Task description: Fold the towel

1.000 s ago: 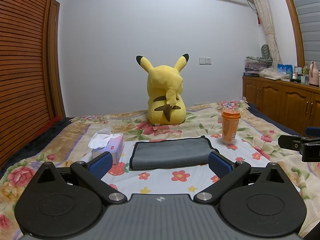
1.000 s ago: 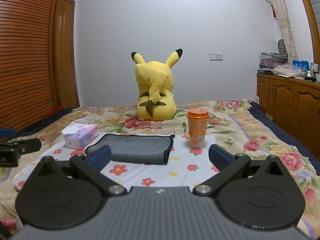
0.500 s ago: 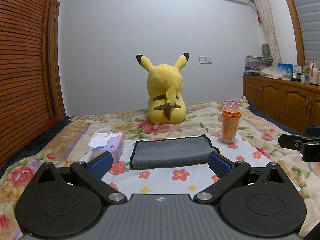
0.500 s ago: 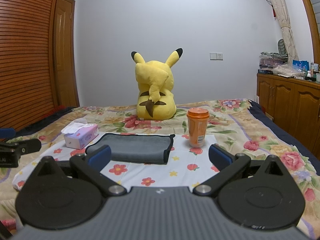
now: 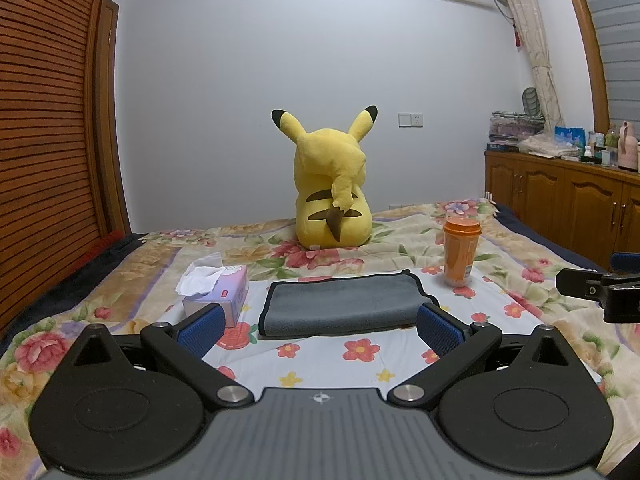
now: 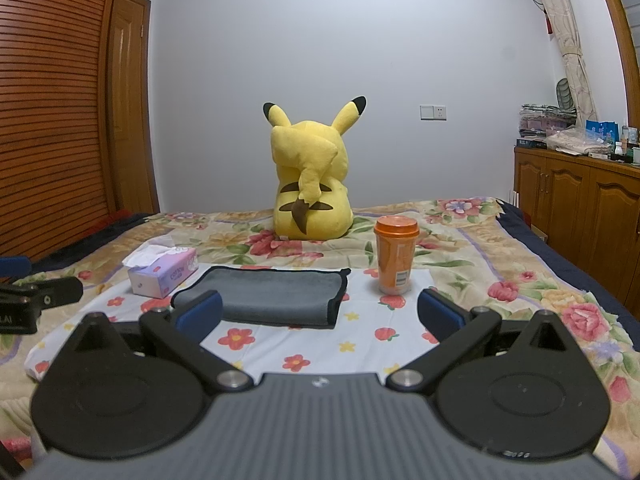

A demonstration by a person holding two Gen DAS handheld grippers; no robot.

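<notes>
**A:** What has changed in the last second?

**B:** Almost nothing. Our left gripper [image 5: 320, 326] and right gripper [image 6: 320, 314] hover where they were, low over the bed and short of the grey towel [image 5: 346, 304]. Only the left view has shifted slightly; the towel has not moved. We judge that this fold has not yet begun.

**A:** How do the jaws stand?

**B:** Both pairs are spread wide and hold nothing. The blue pads [image 5: 200, 328] of the left gripper frame the towel's near edge from either side without touching it.

**A:** Where does the towel lie?

**B:** Flat on a white flowered cloth [image 6: 320, 344] spread over the floral bedspread [image 6: 560, 312]. It already looks doubled over, with a rounded fold on its left side and dark-bound edges on its right.

**A:** What stands around it?

**B:** A tissue box [image 5: 224, 292] sits just beside the left end. An orange lidded cup [image 6: 396, 256] stands upright near the right end, apart from the towel. A yellow plush toy [image 5: 332, 188] sits well behind.

**A:** Where is there room to move?

**B:** The near side is open, so we would approach from there. Sweeping the right-hand edge across could, we think, knock the cup over.
</notes>
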